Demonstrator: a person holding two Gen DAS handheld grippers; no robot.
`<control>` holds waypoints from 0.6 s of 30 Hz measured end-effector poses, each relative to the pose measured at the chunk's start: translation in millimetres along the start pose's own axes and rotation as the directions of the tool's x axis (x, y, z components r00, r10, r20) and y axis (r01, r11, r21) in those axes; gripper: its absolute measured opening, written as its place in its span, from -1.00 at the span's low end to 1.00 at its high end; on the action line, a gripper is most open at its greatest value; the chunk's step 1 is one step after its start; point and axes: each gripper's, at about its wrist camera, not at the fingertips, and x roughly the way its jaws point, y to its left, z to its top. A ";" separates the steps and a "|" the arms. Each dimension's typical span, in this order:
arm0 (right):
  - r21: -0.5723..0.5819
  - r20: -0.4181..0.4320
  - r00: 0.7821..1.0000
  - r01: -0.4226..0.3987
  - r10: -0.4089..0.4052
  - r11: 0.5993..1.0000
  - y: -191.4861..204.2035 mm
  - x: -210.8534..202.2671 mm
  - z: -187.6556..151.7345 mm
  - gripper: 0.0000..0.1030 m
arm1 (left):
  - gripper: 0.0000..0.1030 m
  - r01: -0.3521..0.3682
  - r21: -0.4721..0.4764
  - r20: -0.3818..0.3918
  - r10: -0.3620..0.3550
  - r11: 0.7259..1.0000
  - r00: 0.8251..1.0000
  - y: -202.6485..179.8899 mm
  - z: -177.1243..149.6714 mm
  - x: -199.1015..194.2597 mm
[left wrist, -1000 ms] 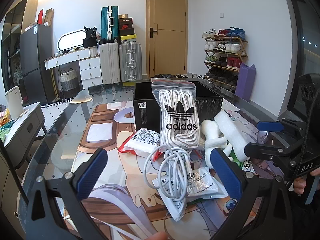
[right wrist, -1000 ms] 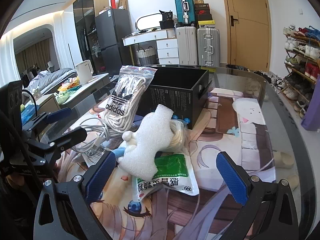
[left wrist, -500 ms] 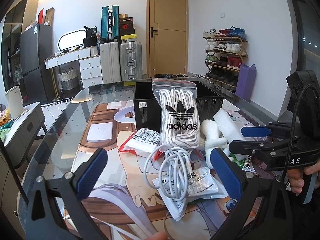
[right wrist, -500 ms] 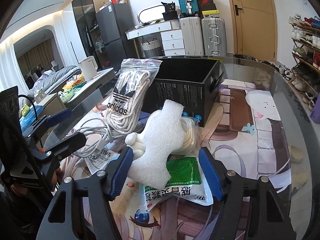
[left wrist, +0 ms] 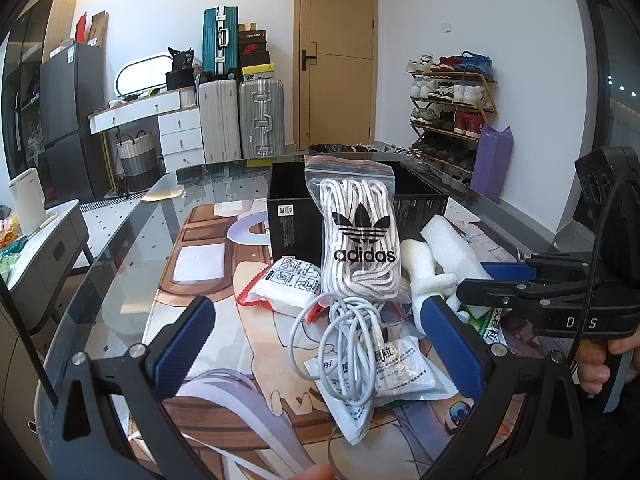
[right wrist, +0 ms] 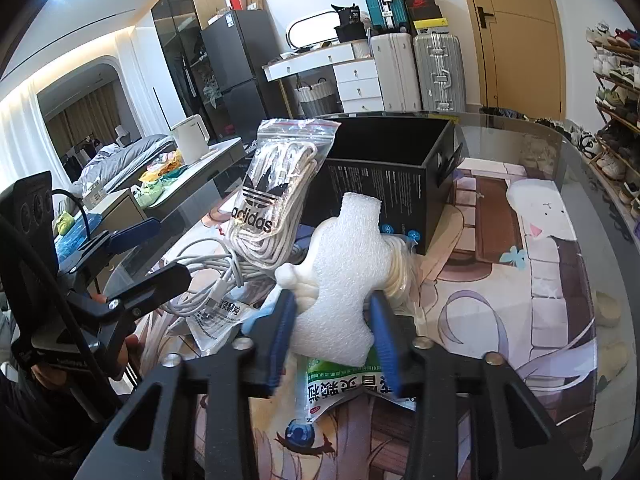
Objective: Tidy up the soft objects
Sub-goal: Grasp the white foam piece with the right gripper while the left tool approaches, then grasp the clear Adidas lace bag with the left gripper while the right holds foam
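Left gripper (left wrist: 316,344): held wide open over the cable coil (left wrist: 352,344) — nothing touched.
Adidas bag (left wrist: 358,236): leaned against the black box (right wrist: 392,168).
Right gripper (right wrist: 334,332): clamped on the white foam piece (right wrist: 340,280), above the green packet (right wrist: 344,390).

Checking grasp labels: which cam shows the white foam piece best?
Right wrist view: the white foam piece sits centred and whole, pinched between the right hand-held gripper pads. The left wrist view shows only its rounded ends at the right, behind the left pad, with the right gripper side-on.
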 end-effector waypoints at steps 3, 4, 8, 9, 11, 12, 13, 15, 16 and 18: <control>-0.003 0.014 1.000 0.007 -0.007 1.000 0.4 -2.8 -1.3 -0.30 | 1.00 -0.003 -0.002 -0.009 0.003 1.000 1.000 0.1 2.0 1.2; -0.003 0.019 1.000 0.006 -0.006 1.000 0.3 -4.1 -1.7 -0.30 | 1.00 -0.004 -0.002 -0.012 0.004 1.000 1.000 0.2 2.8 1.9; -0.007 0.040 0.999 0.012 -0.012 1.000 0.7 -10.7 -3.1 -0.32 | 1.00 -0.004 -0.001 -0.024 0.004 1.000 1.000 -0.7 5.8 3.4; -0.007 0.044 0.999 0.014 -0.014 1.000 0.3 -12.3 -3.2 -0.32 | 1.00 -0.004 -0.003 -0.028 0.004 1.000 1.000 -1.0 7.2 4.2; -0.006 0.051 0.999 0.014 -0.013 1.000 -1.4 -15.1 -3.7 -0.32 | 1.00 -0.013 -0.003 -0.041 0.013 1.000 0.999 -1.7 10.6 7.5; -0.005 0.056 0.998 0.012 -0.012 1.000 -1.9 -17.2 -4.0 -0.32 | 1.00 -0.023 0.000 -0.047 0.023 1.000 0.999 -2.3 12.5 9.2; -0.006 0.060 0.998 0.012 -0.011 1.000 -3.2 -18.2 -4.4 -0.32 | 1.00 -0.027 -0.001 -0.050 0.027 1.000 0.998 -2.6 14.1 10.4; -0.004 0.065 0.998 0.011 -0.011 1.000 -4.8 -21.1 -5.0 -0.32 | 1.00 -0.028 -0.004 -0.058 0.028 1.000 0.998 -3.5 18.3 13.9; -0.002 0.068 0.998 0.010 -0.009 1.000 -5.9 -22.6 -5.5 -0.32 | 1.00 -0.027 -0.005 -0.061 0.026 1.000 0.998 -4.1 20.5 15.6; 0.001 0.074 0.997 0.008 -0.008 1.000 -7.7 -25.7 -6.5 -0.32 | 1.00 -0.022 -0.002 -0.065 0.022 1.000 0.998 -6.0 24.1 18.5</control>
